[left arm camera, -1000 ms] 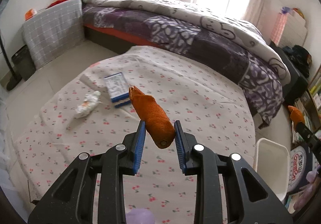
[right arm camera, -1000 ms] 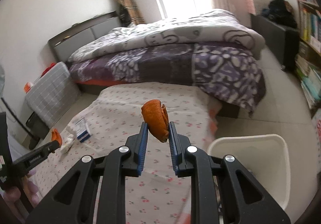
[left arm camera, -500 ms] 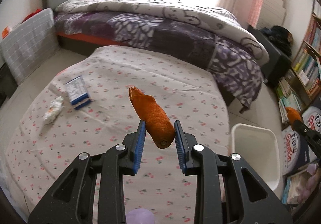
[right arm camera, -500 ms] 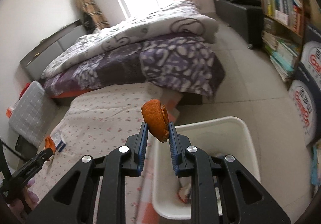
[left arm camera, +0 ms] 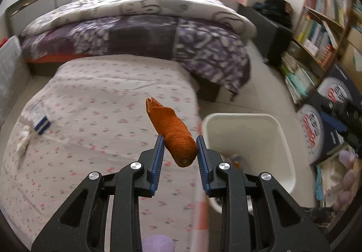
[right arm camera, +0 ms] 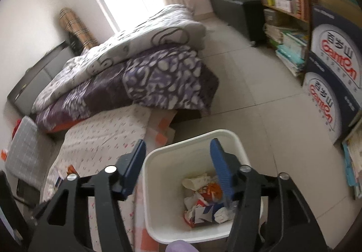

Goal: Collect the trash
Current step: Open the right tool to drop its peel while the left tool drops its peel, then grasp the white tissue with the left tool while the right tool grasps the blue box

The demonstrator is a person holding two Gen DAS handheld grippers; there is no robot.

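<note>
My left gripper [left arm camera: 180,149] is shut on a long piece of orange peel [left arm camera: 172,128] and holds it above the right edge of the floral-sheeted table, just left of the white trash bin [left arm camera: 280,130]. My right gripper [right arm camera: 177,157] is open and empty, directly above the white bin [right arm camera: 158,193]. The bin holds crumpled paper, wrappers and an orange peel [right arm camera: 211,191]. A blue and white box [left arm camera: 39,116] and a crumpled tissue [left arm camera: 22,142] lie on the table's left side.
The floral table [left arm camera: 101,98] stands in front of a bed with a purple quilt [left arm camera: 140,32]. A bookshelf [left arm camera: 316,32] and stacked printed cartons [right arm camera: 334,75] line the right wall. Tiled floor [right arm camera: 255,102] lies between bin and shelf.
My right gripper moved over the bin and opened; its orange peel dropped out. My left gripper swung right toward the bin, still holding its peel.
</note>
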